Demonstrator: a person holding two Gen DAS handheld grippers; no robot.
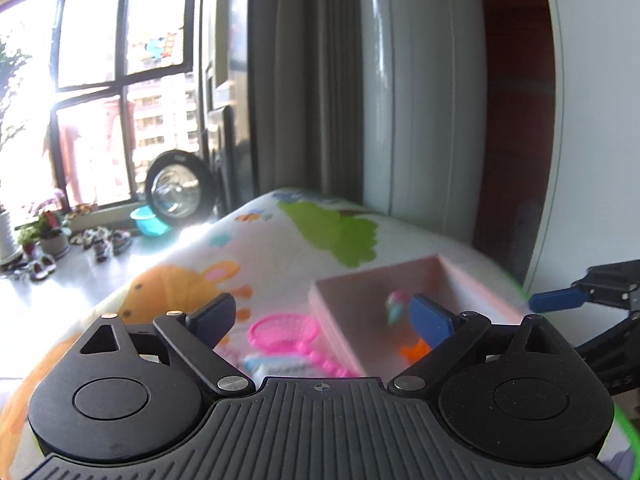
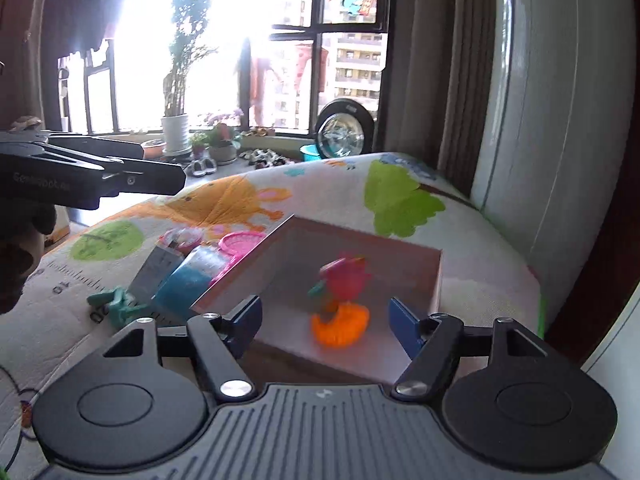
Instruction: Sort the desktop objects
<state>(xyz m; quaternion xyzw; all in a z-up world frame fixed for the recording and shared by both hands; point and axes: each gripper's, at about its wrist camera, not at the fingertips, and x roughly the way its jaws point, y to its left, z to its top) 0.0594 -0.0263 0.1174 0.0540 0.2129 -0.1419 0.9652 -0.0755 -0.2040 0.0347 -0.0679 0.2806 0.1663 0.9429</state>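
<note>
The left gripper (image 1: pixel 322 318) hangs above the near edge of the cartoon-print cloth (image 1: pixel 280 248), its blue-padded fingers (image 1: pixel 430 317) spread wide with nothing between them, and below the gap lie a pink racket-shaped toy (image 1: pixel 282 330) and a blurred blue-and-white item (image 1: pixel 276 366) just left of the pink box (image 1: pixel 476 284). The right gripper (image 2: pixel 326 322) hovers over the near wall of the pink box (image 2: pixel 400 246), its jaws likewise wide apart and holding nothing. Inside the box sit an orange toy (image 2: pixel 340 324) and, touching it on the far side, a pink and green toy (image 2: pixel 344 276); both are smeared by motion blur, so finer detail cannot be told. Outside the box, against its left wall, a blue packet (image 2: pixel 190 276) and a grey card-like packet (image 2: pixel 154 266) lean together, with a green toy (image 2: pixel 116 304) in front of them, the pink racket-shaped toy (image 2: pixel 242 242) behind, and a round pink item (image 2: pixel 180 236) beside that. The right gripper shows at the right edge of the left wrist view (image 1: pixel 560 300), beyond the box's far corner
</note>
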